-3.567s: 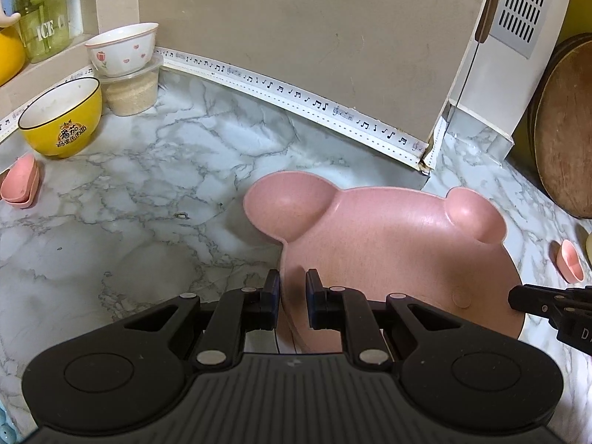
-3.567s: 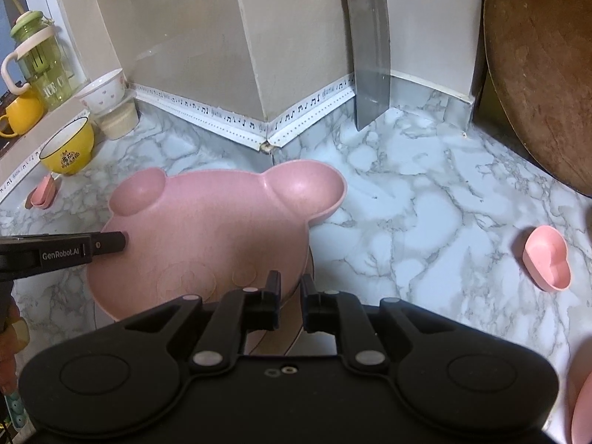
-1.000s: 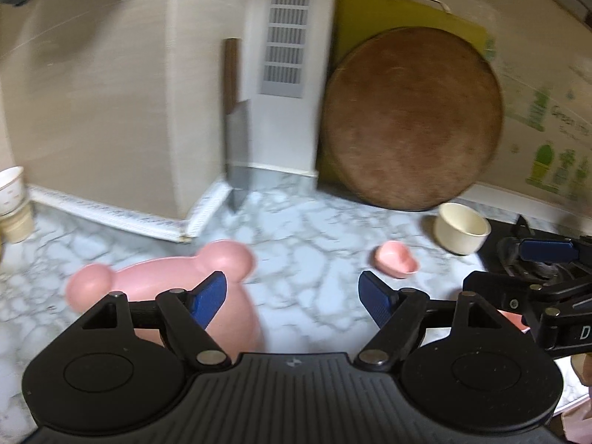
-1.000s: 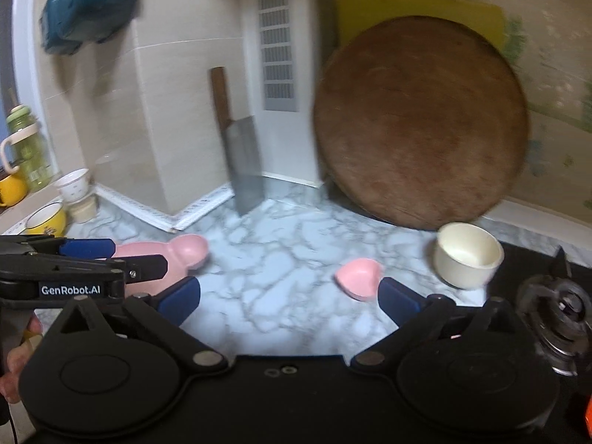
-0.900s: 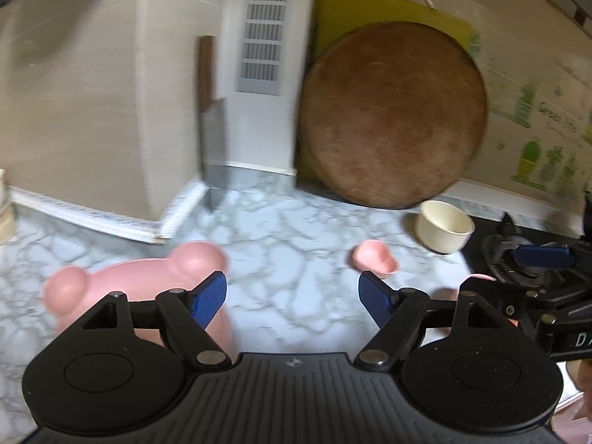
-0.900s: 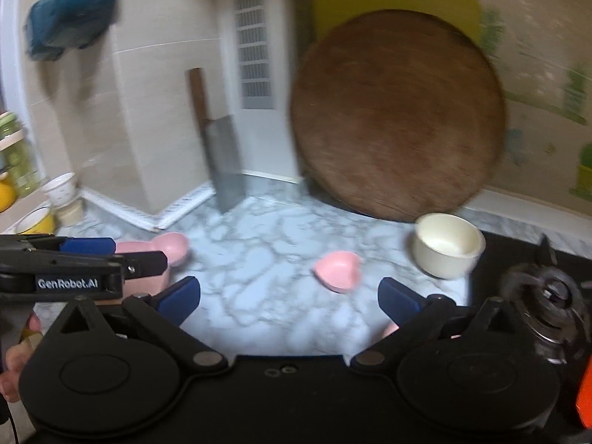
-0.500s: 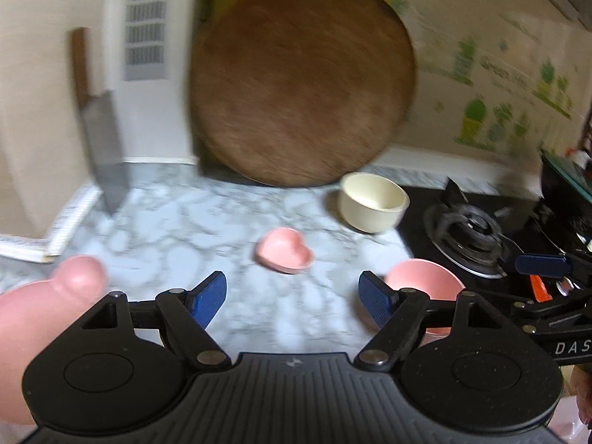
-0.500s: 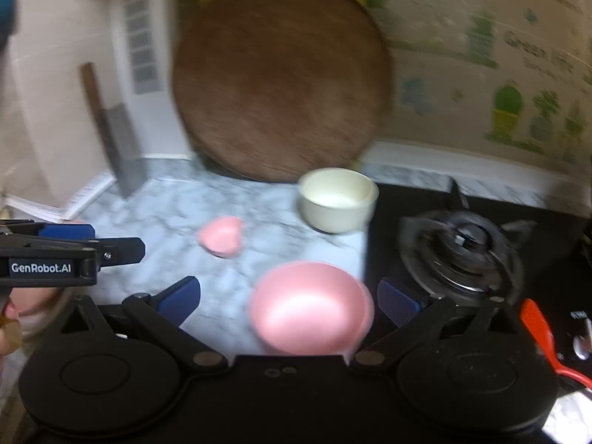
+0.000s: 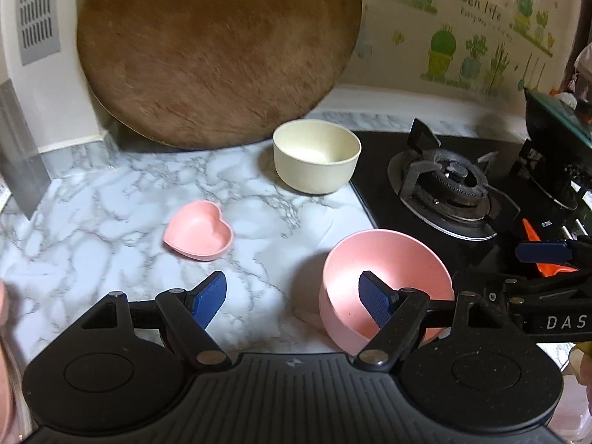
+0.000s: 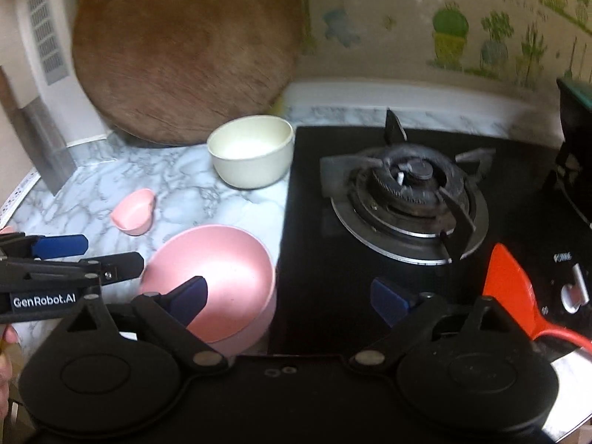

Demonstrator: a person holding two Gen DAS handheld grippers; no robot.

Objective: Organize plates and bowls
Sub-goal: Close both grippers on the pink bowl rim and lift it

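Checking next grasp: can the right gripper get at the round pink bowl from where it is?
Probably yes. The right gripper has its jaws apart and closing, nothing between them; the round pink bowl sits just to their left on the marble counter, unobstructed, though the left gripper hovers close.

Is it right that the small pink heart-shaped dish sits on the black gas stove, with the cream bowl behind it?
Not quite. The small pink heart-shaped dish sits on the marble counter, not the black gas stove; the left wrist view shows it. The cream bowl is behind it.
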